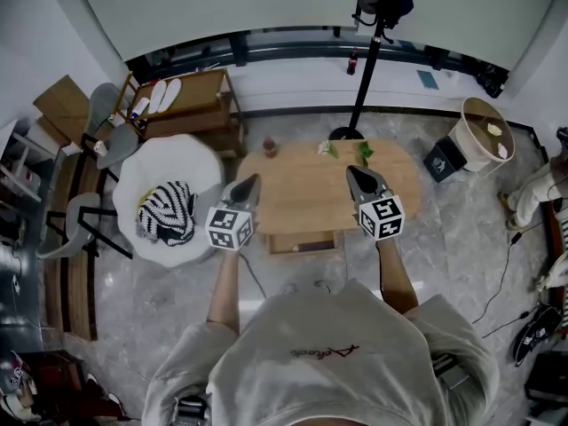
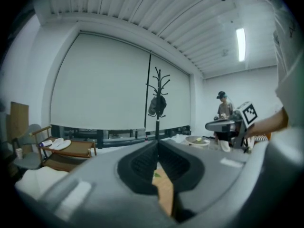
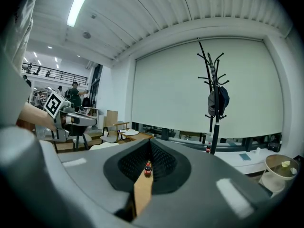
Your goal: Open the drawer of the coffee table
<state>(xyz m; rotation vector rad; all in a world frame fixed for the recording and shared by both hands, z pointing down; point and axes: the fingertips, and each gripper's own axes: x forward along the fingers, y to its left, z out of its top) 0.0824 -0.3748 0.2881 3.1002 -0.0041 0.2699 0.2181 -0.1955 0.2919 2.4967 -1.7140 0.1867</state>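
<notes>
The oval wooden coffee table (image 1: pixel 311 193) stands in front of me. Its drawer (image 1: pixel 304 243) shows under the near edge, between my two arms. My left gripper (image 1: pixel 252 181) hangs over the table's left end with its jaws shut and nothing between them. My right gripper (image 1: pixel 353 173) hangs over the right half, also shut and empty. Neither touches the drawer. In the left gripper view the closed left gripper (image 2: pixel 157 144) leaves only a sliver of table wood (image 2: pixel 165 191) visible. In the right gripper view the closed right gripper (image 3: pixel 151 142) frames a small red bottle (image 3: pixel 148 169) on the table.
A small red bottle (image 1: pixel 269 146) and green sprigs (image 1: pixel 360 153) sit along the table's far edge. Behind the table stands a coat rack (image 1: pixel 367 60). A white round chair with a striped cushion (image 1: pixel 167 209) stands to the left, and a basket (image 1: pixel 484 133) to the far right.
</notes>
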